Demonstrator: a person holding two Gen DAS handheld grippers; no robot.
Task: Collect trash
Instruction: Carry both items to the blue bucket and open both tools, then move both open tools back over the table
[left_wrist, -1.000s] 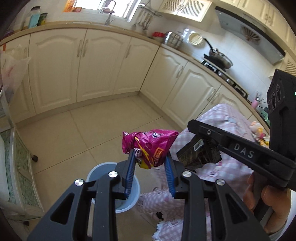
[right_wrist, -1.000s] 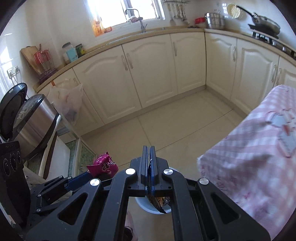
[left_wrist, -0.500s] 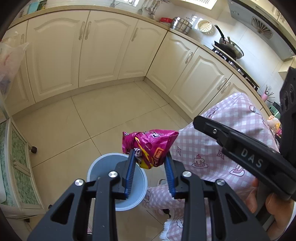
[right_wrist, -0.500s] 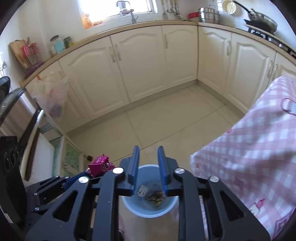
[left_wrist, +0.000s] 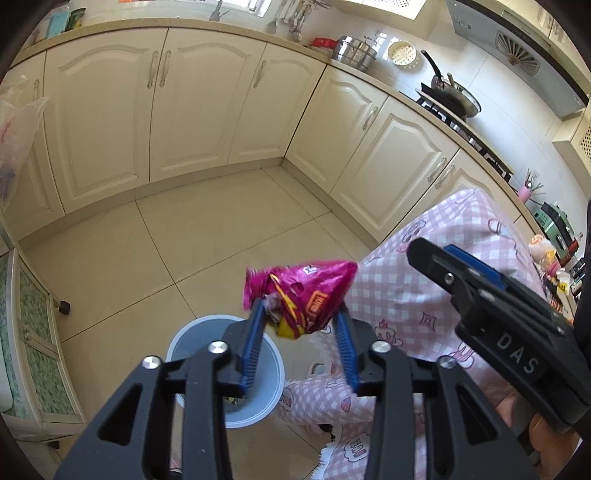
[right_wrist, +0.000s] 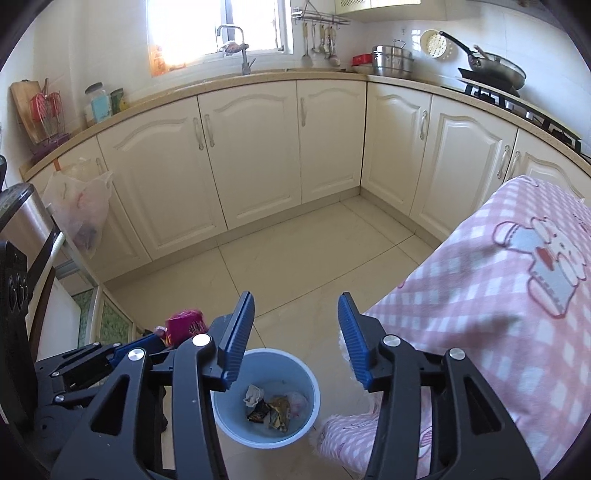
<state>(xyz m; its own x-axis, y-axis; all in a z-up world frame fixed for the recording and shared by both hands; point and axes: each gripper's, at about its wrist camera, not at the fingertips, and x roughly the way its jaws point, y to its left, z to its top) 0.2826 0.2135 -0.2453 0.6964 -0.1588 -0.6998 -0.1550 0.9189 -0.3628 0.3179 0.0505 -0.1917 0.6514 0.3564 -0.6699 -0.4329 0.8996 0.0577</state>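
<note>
Holding pink snack bag (left_wrist: 303, 291) clamped in left gripper (left_wrist: 301, 332) above bin (right_wrist: 312, 384) at lower centre; right gripper (right_wrist: 295, 332) gaping empty; wrappers (right_wrist: 273, 406) already binned.

Left gripper (left_wrist: 301, 314) jaws clamp pink snack bag (left_wrist: 303, 291) above bin (left_wrist: 225, 369).

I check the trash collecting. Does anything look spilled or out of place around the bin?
No spill shows on the floor. The bin stands upright with wrappers inside. The pink snack bag is not binned yet, held in the left gripper.
</note>
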